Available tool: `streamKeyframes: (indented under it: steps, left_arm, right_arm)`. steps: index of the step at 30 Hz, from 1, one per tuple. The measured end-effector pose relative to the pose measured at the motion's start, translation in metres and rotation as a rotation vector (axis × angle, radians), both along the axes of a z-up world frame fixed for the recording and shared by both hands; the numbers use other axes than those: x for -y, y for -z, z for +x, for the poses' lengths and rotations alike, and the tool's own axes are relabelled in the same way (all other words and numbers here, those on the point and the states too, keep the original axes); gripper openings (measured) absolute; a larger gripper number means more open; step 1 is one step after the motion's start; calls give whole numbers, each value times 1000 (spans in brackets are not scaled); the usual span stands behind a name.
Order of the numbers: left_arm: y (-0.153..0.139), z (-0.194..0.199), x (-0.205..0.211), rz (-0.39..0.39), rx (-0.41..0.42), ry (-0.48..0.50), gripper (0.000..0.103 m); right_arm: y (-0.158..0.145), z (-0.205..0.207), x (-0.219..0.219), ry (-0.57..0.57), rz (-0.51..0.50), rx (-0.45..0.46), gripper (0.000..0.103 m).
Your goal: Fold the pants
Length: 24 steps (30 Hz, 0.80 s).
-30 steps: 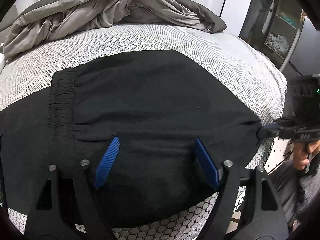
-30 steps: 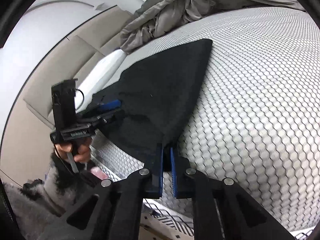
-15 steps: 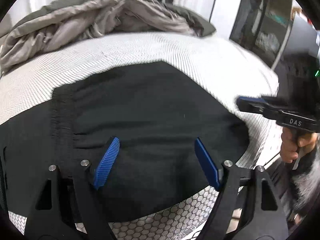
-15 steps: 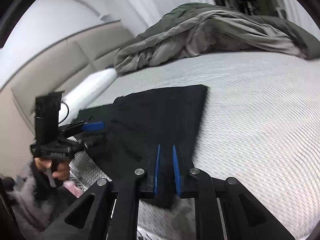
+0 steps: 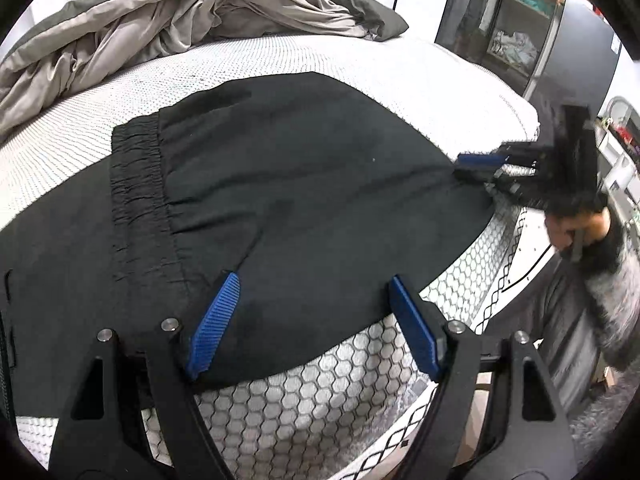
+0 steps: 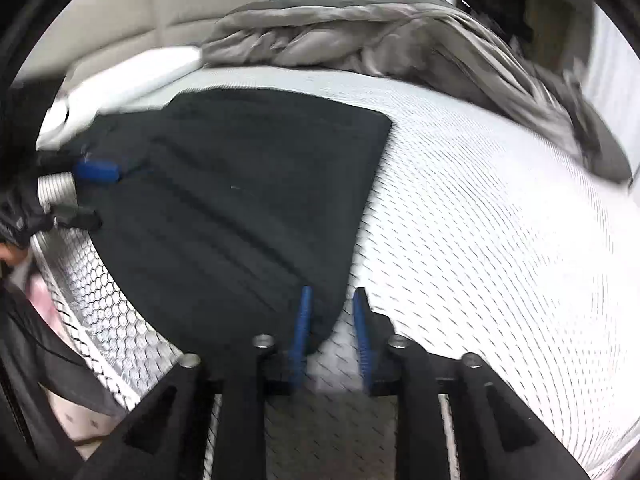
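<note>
Black pants (image 5: 288,184) lie folded flat on a white honeycomb-patterned mattress (image 5: 400,72), the elastic waistband (image 5: 136,184) at the left. My left gripper (image 5: 316,320) is open, its blue pads over the near edge of the pants, holding nothing. My right gripper (image 6: 332,328) is partly open at the pants' corner (image 6: 320,320), with cloth between the pads but not clamped. It also shows in the left wrist view (image 5: 476,164) at the pants' right corner. The pants (image 6: 240,200) appear blurred in the right wrist view.
A crumpled grey duvet (image 5: 180,12) is heaped at the far side of the bed, also in the right wrist view (image 6: 400,36). The mattress edge (image 5: 320,400) drops off just below my left gripper. A dark cabinet (image 5: 520,32) stands at the right.
My right gripper has opened and let go of the pants' corner, after lifting and swinging. The pants now lie flat. My left gripper stays open over the near edge.
</note>
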<state>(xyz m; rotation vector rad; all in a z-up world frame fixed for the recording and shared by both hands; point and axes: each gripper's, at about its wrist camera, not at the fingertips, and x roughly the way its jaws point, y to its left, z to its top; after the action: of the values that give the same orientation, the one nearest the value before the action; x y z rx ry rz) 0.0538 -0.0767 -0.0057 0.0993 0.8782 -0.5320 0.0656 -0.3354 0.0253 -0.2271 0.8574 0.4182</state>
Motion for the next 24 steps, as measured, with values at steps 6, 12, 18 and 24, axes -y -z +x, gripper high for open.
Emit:
streamKeyframes:
  steps: [6,12,18,24]
  left_arm:
    - [-30,7,0,-71,69,-47,76]
    - [-8,48,10,-34,-6,-105,75]
    - [0,27,-22,-19,-3,-108,75]
    - [-25,20,-41,-80,53,-196,75]
  right_arm:
    - [-35,4,6,-5,233,39,24]
    - [-20,30,-97,-134,124,-43,25]
    - [-3,28,-54,-19,-31,14,24]
    - [-19,19,2,121,149,-4,27]
